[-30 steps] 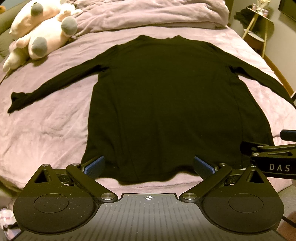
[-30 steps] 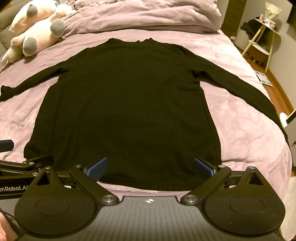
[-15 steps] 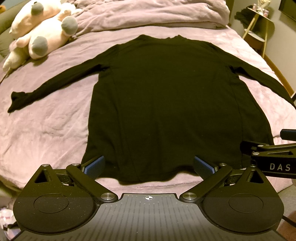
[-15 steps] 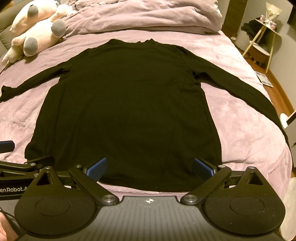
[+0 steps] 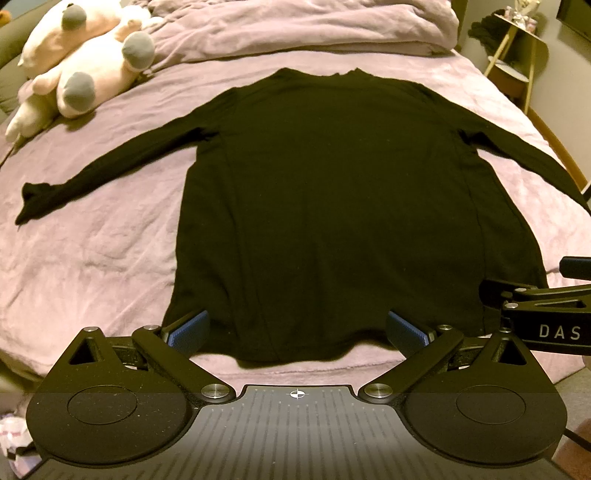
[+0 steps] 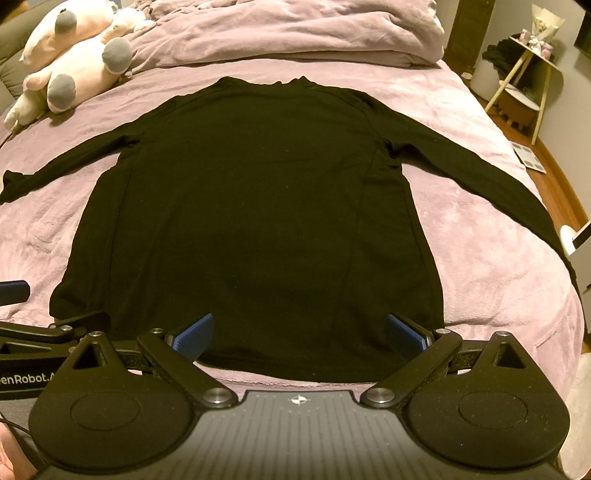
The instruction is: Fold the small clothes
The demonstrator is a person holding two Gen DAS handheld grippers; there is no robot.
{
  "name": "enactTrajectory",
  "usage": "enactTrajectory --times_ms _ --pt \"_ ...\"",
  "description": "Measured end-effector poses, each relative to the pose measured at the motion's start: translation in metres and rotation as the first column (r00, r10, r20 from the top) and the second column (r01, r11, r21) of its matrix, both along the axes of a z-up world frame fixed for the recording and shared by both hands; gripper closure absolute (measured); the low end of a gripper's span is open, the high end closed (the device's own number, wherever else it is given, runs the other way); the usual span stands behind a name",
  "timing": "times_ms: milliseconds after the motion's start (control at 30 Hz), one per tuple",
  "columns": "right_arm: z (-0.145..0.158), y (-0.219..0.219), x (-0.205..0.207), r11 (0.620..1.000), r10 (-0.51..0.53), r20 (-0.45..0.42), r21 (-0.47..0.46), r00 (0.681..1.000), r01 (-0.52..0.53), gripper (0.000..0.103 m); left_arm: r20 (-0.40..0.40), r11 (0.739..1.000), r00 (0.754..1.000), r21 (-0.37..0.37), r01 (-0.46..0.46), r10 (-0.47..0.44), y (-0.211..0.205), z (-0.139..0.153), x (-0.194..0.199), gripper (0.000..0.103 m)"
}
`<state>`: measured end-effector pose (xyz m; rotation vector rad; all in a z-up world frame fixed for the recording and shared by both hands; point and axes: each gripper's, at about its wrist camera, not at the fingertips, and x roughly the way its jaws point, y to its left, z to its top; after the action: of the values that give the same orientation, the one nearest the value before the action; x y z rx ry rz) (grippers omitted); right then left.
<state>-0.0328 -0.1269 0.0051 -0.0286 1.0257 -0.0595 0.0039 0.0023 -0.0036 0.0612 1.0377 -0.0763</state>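
Black shirt [image 5: 332, 206] flat on pink bed [image 5: 92, 251]; left gripper [image 5: 297, 328], right gripper [image 6: 299, 332] spread apart

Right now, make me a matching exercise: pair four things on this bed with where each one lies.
Things:
1. black long-sleeved shirt
2. white plush toy with grey paws
3. bunched mauve duvet
4. open left gripper

Places:
A. far left corner
B. at the shirt's hem
C. spread flat mid-bed
D. heaped along the far end

Pairs: 1-C, 2-A, 3-D, 4-B
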Motion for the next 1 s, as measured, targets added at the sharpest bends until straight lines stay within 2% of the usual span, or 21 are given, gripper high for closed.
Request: enactTrajectory --times_ms 700,1000 --pt "-0.0041 -0.0009 0.0002 1.000 -0.001 -0.005 0.016 1.000 0.001 0.004 -0.014 1.000 1.000 0.003 0.000 0.000 0.0004 -0.0047 0.0008 0.000" --pt "-0.0095 -0.0086 -0.0010 0.996 0.022 0.014 0.081 1.000 -0.023 0.004 -0.038 1.000 0.999 0.009 -0.009 0.009 -0.0009 -0.0101 0.0052 0.000"
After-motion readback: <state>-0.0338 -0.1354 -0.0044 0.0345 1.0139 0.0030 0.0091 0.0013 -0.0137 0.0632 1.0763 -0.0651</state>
